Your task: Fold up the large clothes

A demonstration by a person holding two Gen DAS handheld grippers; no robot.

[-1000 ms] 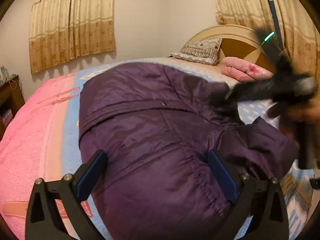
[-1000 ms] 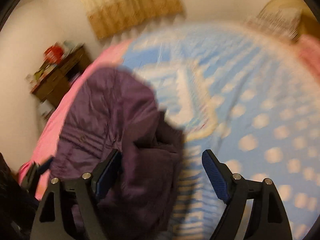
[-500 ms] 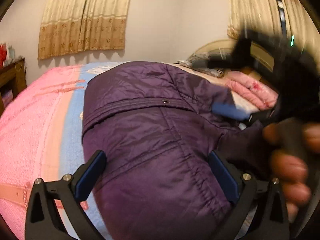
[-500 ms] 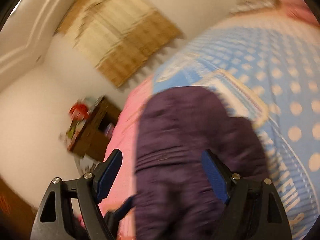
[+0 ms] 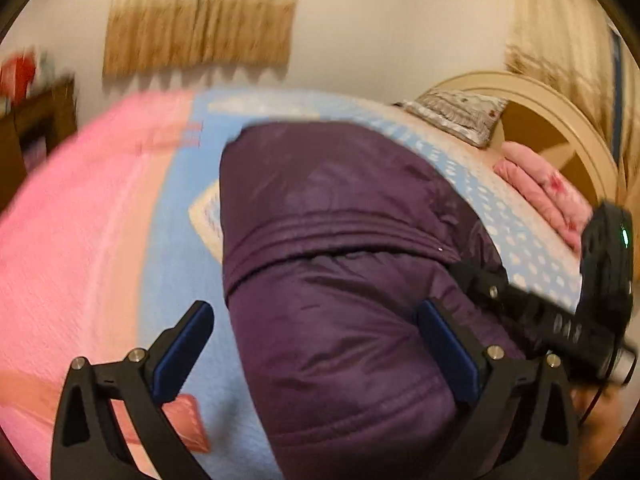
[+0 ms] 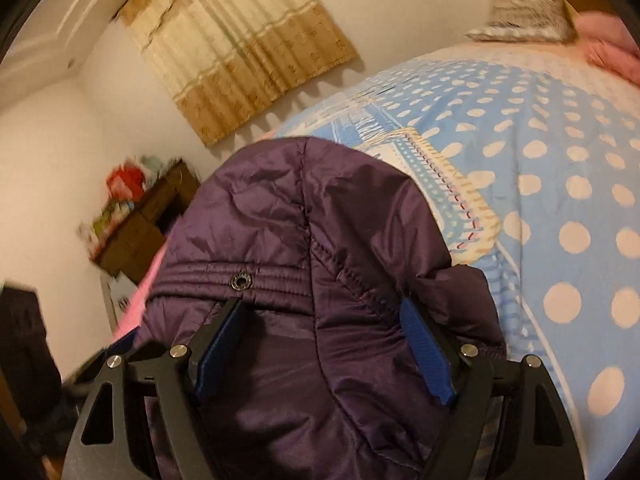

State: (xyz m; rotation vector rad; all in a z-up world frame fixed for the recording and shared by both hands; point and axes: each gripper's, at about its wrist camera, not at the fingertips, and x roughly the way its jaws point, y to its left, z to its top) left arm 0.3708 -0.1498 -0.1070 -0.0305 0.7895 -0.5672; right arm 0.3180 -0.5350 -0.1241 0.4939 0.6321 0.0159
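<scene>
While over jacket (image 5: pixel 340 280) on bed (image 6: pixel 560 200) | left gripper (image 5: pixel 316 354) agape, unladen | right gripper (image 6: pixel 324 348) agape astride jacket

Right gripper (image 6: pixel 324 344): swung from over the quilt (image 6: pixel 540 184) onto the jacket (image 6: pixel 296 240), jaws now straddling its padded fold.
Left gripper (image 5: pixel 316 356): shifted, seemingly leftward along the jacket; view blurred.
Sleeve: no longer flopped right of the jacket.

Purple jacket (image 5: pixel 340 300) cut off at bottom edge, pink blanket (image 5: pixel 80 240) motion-blurred, right gripper's fingertips (image 5: pixel 460 270) hidden in jacket folds, dresser (image 6: pixel 140 224) clutter blurred.
</scene>
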